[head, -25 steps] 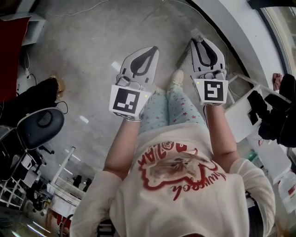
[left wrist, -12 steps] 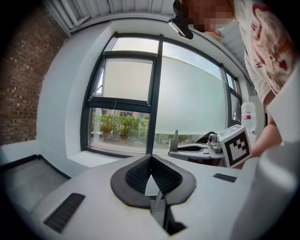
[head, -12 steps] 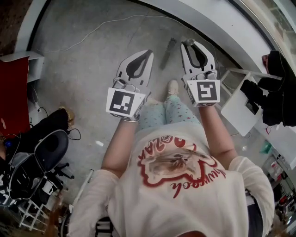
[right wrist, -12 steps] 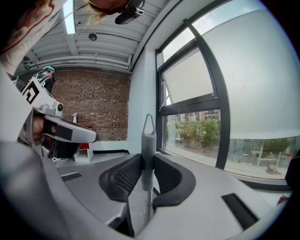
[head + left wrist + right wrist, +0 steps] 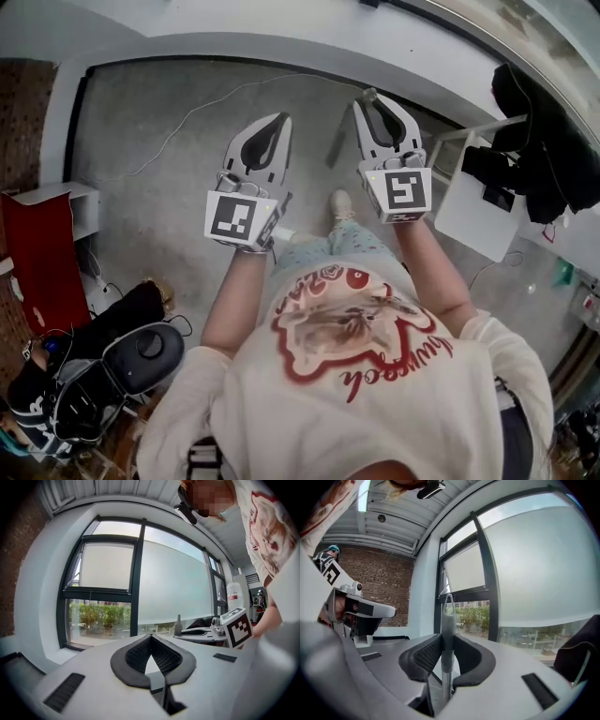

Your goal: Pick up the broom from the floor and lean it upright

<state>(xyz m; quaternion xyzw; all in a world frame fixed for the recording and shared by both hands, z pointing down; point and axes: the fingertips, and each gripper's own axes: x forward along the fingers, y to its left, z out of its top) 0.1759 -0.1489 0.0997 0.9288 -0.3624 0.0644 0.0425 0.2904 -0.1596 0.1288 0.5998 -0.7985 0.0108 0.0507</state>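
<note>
At the window [image 5: 108, 592] wall: found broom handle [image 5: 446, 620] clamped between right gripper's [image 5: 369, 96] jaws, pole reaching down toward floor [image 5: 169, 187]. Found left gripper [image 5: 279, 118] alongside, jaws together, empty. Logged white table [image 5: 473, 220] bearing dark clothing [image 5: 548, 141] at right; office chair [image 5: 141, 352], red cabinet [image 5: 42, 262] at left; cable [image 5: 202, 108] ahead.

The left claw [image 5: 279, 119] and right claw [image 5: 369, 97] are held out side by side above the grey floor [image 5: 141, 216]. A grey broom handle [image 5: 337, 146] is seen slanting down from the right claw's tip. A white cable [image 5: 187, 120] is laid across the floor. Dark clothes [image 5: 548, 141] are piled beside a white tabletop [image 5: 473, 220].
</note>
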